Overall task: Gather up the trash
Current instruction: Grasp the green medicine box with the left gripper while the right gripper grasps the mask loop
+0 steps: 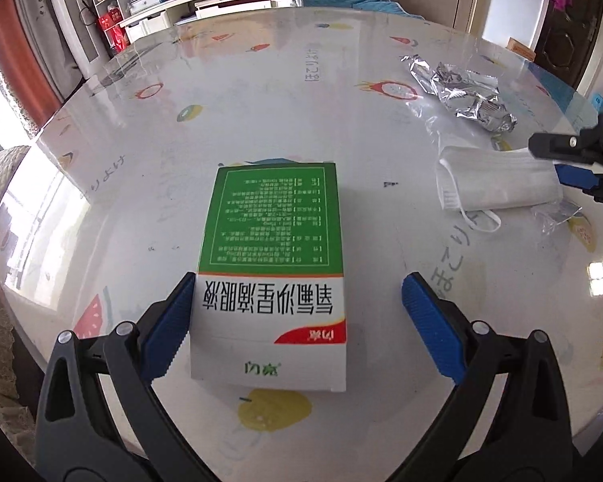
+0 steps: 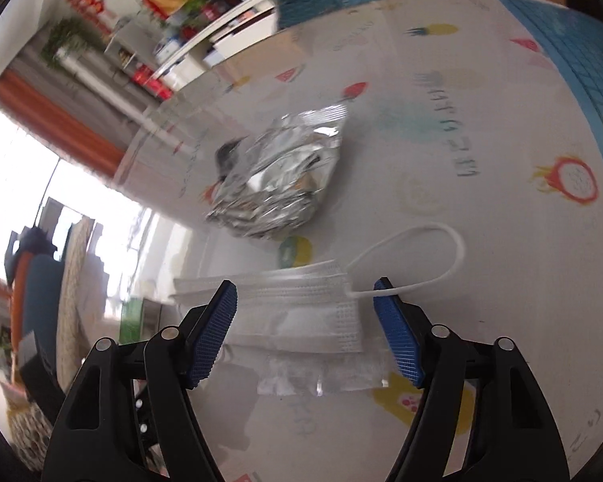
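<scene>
Cardboard, green-and-white medicine box [image 1: 267, 277], light and stiff, is sitting between the wide left gripper [image 1: 297, 321]; beside the box, the wide right gripper [image 2: 305, 331] is straddling the soft white pleated face mask [image 2: 301, 305].

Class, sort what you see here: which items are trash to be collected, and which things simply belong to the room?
Trash to collect:
- eye-drop box, between the open left tongs
- face mask, between the open right tongs
- crumpled foil wrapper
- clear plastic wrapper

Just part of the room:
- fruit-print tablecloth
- white shelves
- orange curtain
</scene>
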`<state>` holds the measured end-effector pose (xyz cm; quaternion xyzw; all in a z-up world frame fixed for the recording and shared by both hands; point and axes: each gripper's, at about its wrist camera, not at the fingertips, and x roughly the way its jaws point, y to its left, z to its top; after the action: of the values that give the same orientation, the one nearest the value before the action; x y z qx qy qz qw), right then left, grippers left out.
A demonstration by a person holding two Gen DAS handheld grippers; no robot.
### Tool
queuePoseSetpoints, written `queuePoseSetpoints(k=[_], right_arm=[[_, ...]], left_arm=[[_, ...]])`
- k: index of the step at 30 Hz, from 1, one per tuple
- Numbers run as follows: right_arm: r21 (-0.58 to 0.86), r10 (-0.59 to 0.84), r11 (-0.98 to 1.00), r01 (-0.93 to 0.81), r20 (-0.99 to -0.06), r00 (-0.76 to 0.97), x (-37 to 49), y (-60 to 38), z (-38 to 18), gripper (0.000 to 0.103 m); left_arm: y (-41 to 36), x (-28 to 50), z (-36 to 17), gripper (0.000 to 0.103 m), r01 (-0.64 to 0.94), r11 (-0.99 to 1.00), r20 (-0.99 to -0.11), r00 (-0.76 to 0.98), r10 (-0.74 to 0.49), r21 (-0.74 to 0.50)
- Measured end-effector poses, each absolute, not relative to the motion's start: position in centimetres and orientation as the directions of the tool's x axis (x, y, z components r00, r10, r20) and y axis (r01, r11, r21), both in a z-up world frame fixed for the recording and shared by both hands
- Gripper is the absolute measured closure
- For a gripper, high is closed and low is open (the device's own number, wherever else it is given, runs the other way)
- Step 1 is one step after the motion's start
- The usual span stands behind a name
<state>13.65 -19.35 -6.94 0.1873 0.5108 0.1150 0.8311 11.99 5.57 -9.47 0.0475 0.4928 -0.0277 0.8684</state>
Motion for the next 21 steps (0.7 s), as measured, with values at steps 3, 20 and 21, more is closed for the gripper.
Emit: queuePoseSetpoints(k=[3,20,21], right_arm=[[0.374,0.354,0.926,-0.042,-0.829,0.432,13.7,-18.2,-7.2,0.065],[0.604,0.554,0.796,-0.024,-0.713,0.43,10.6,-20.9,-5.6,0.101],[0.619,0.566,0.785,-0.028,-0.699,0.438,10.3,-21.0,-5.1,0.101]], left_arm=[[5.6,12.1,-9.5,0.008,0.088,0.996,-0.86,0.509,-0.02,0.03],[5.1,9.6,-7.8,0.037,0.108,0.994,-0.817,0.574,-0.051,0.013],[5.2,9.1,-7.4,0.037,0.106,0.994,-0.811,0.583,-0.053,0.011]])
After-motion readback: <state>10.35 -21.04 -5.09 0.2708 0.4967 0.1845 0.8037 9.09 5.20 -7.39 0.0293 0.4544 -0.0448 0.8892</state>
